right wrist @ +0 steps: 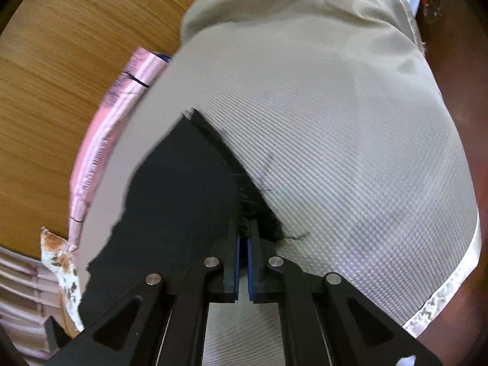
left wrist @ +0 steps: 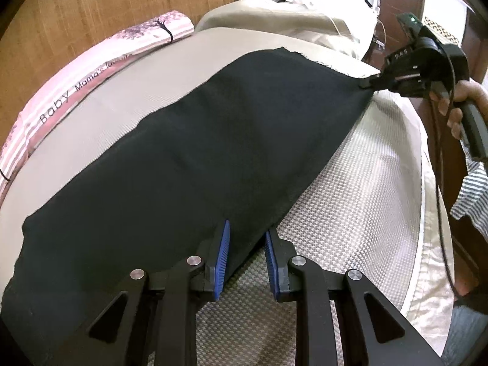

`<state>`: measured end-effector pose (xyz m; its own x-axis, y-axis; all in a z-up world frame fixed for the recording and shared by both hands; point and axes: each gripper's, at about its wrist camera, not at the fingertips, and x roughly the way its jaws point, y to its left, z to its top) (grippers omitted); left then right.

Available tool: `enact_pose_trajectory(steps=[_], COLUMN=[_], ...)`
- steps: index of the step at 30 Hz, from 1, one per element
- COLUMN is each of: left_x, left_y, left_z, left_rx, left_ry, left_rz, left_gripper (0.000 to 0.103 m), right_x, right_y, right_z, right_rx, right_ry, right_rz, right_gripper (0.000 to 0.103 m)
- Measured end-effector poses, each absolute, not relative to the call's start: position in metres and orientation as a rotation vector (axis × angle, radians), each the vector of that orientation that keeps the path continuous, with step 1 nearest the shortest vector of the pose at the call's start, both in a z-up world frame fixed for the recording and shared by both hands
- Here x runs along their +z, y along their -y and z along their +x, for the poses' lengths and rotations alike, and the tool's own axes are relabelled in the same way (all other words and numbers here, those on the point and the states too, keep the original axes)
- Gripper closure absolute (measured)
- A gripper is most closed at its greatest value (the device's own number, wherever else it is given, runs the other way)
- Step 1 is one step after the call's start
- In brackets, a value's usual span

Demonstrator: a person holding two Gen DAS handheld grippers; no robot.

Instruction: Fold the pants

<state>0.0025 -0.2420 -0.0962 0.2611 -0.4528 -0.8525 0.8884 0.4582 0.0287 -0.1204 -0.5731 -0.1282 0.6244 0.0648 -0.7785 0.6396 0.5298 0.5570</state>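
Note:
Black pants (left wrist: 189,158) lie stretched across a beige bed cover (left wrist: 350,201). In the left wrist view my left gripper (left wrist: 247,228) sits at their near edge, and its blue pads (left wrist: 225,238) stand a little apart with a thick fold of the black cloth clamped between them. The edge runs straight and taut to the far corner. There my right gripper (left wrist: 367,84), held by a hand (left wrist: 457,106), pinches that corner. In the right wrist view the right gripper (right wrist: 245,225) has its jaws shut on the frayed corner of the pants (right wrist: 183,183).
A rolled pink mat (left wrist: 100,70) printed with letters lies along the bed's far side against a wooden panel (left wrist: 106,3). A beige pillow (left wrist: 274,21) and white cloth are heaped at the head. A striped sleeve (left wrist: 472,195) hangs at the right.

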Motion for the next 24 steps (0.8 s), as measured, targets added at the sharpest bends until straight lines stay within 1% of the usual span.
enact_pose_trajectory(steps=[3, 4, 5, 6, 7, 8, 11, 13, 15, 17, 19, 24], left_x=[-0.098, -0.097, -0.097, -0.096, -0.094, -0.091, -0.075, -0.063, -0.051, -0.044, -0.043, -0.052], left_y=[0.241, 0.241, 0.24, 0.24, 0.238, 0.234, 0.218, 0.205, 0.189, 0.172, 0.15, 0.1], left_z=[0.007, 0.007, 0.008, 0.009, 0.01, 0.012, 0.017, 0.026, 0.042, 0.062, 0.089, 0.13], left_rx=[-0.987, -0.989, -0.993, -0.999, -1.005, -1.014, -1.047, -1.046, -0.983, -0.88, -0.755, -0.511], left_ry=[-0.921, -0.923, -0.929, -0.935, -0.942, -0.952, -0.945, -0.927, -0.886, -0.857, -0.866, -0.887], left_rz=[0.556, 0.55, 0.545, 0.541, 0.532, 0.516, 0.437, 0.386, 0.342, 0.309, 0.261, 0.229], left_gripper=[0.078, 0.078, 0.077, 0.076, 0.074, 0.074, 0.069, 0.06, 0.053, 0.053, 0.053, 0.053], right_x=[-0.127, -0.124, -0.122, -0.118, -0.113, -0.104, -0.083, -0.067, -0.054, -0.046, -0.043, -0.053], right_y=[0.572, 0.572, 0.571, 0.57, 0.57, 0.568, 0.563, 0.558, 0.544, 0.522, 0.489, 0.395], right_z=[-0.118, -0.115, -0.114, -0.113, -0.113, -0.114, -0.112, -0.103, -0.082, -0.049, -0.007, 0.095], right_rx=[-0.413, -0.408, -0.408, -0.412, -0.436, -0.476, -0.489, -0.461, -0.388, -0.288, -0.154, 0.179], right_ry=[-0.866, -0.888, -0.898, -0.904, -0.911, -0.913, -0.888, -0.868, -0.869, -0.884, -0.915, -1.023], right_rz=[0.949, 0.93, 0.924, 0.92, 0.902, 0.865, 0.807, 0.775, 0.724, 0.676, 0.631, 0.529], right_gripper=[0.101, 0.098, 0.093, 0.08, 0.072, 0.059, 0.058, 0.058, 0.058, 0.058, 0.058, 0.058])
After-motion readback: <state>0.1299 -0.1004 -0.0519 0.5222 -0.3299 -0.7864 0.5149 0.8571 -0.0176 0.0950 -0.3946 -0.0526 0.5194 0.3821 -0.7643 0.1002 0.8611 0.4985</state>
